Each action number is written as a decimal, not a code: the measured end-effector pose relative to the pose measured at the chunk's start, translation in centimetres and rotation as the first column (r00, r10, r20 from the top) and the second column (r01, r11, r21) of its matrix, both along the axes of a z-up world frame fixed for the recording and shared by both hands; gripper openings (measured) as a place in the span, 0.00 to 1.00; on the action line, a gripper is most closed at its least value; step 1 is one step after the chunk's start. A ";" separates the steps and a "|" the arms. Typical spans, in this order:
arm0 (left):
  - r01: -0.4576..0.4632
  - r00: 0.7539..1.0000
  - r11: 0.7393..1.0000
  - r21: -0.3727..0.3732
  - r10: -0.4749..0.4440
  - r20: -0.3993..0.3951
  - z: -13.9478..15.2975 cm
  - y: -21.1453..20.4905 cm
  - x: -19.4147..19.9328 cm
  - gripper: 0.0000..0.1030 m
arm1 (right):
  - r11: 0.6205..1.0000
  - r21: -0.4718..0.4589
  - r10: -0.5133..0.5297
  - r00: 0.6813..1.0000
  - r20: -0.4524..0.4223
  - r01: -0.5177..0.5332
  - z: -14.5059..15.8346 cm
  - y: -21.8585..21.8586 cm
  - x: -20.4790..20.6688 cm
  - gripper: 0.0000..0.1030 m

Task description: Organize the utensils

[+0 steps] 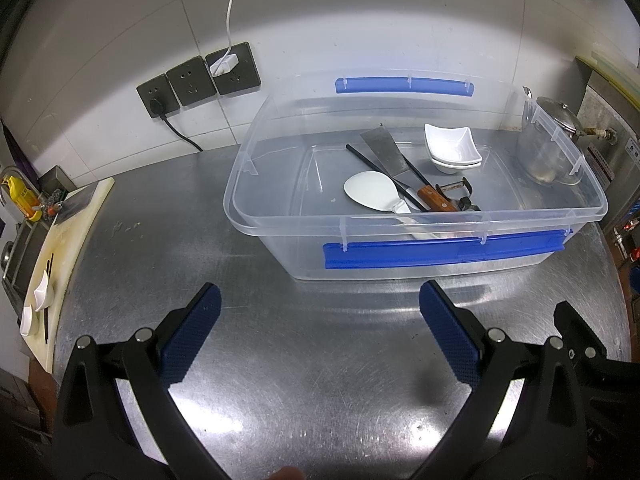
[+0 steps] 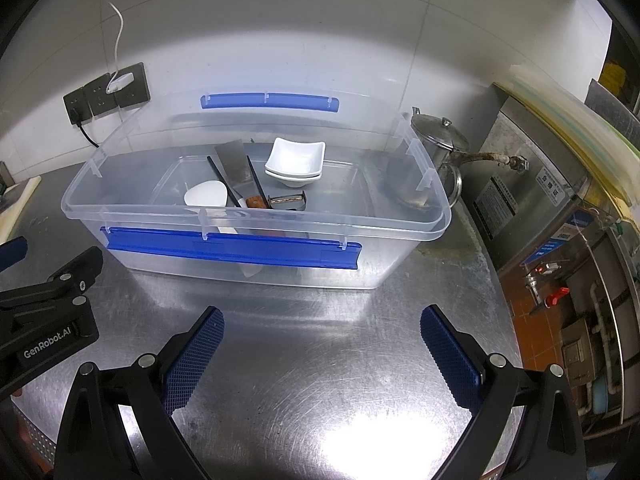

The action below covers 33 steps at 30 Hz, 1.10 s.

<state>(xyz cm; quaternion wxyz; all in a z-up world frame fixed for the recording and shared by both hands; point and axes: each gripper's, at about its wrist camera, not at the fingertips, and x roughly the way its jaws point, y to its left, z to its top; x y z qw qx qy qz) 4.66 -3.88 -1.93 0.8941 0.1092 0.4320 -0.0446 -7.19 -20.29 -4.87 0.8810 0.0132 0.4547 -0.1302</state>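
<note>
Blue ribbed pads lined both grippers, and each pair stood wide apart with nothing between. The left gripper (image 1: 320,332) hovered over the bare steel counter (image 1: 304,392), and the right gripper (image 2: 322,354) did the same just beside it, its black frame showing at the right edge of the left view. Ahead of both, on the counter, sat a clear plastic bin (image 1: 288,236) with blue latches on its long sides. Inside it lay the utensils: a white rice paddle (image 1: 370,192), a steel scraper (image 1: 384,152) with a wooden handle, black chopsticks (image 1: 380,172) crossing the scraper, a peeler (image 1: 456,192) just beside that handle, and two stacked white dishes (image 1: 452,146) toward the far wall. Behind the bin's right end stood a steel kettle (image 2: 438,136). On the tiled wall to the left were three dark sockets (image 1: 196,80). Far left lay a cutting board (image 1: 68,248) with more white dishes and chopsticks on it.
</note>
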 end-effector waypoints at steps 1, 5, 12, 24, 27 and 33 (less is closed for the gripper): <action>0.000 1.000 1.000 0.000 0.000 0.000 0.0 0.0 0.0 0.93 | 1.000 0.001 -0.001 1.000 0.000 0.001 0.0 0.0 0.0 0.95; 0.001 1.000 1.000 0.000 -0.001 0.000 0.0 0.0 0.0 0.93 | 1.000 0.001 -0.002 1.000 0.000 0.002 0.0 0.0 0.0 0.95; 0.001 1.000 1.000 0.000 -0.001 0.000 0.0 0.0 0.0 0.93 | 1.000 0.000 -0.001 1.000 -0.001 0.001 0.0 0.0 0.0 0.95; 0.001 1.000 1.000 0.000 -0.001 -0.001 0.0 0.0 0.0 0.93 | 1.000 -0.001 0.002 1.000 -0.002 -0.002 0.0 0.0 0.2 0.95; 0.001 1.000 1.000 0.001 -0.001 -0.001 0.0 0.0 0.0 0.93 | 1.000 0.001 0.002 1.000 -0.002 -0.002 0.0 0.1 0.1 0.95; 0.000 1.000 1.000 0.002 0.000 -0.002 0.0 0.2 -0.1 0.93 | 1.000 0.002 0.003 1.000 -0.002 -0.003 -0.1 0.1 0.2 0.95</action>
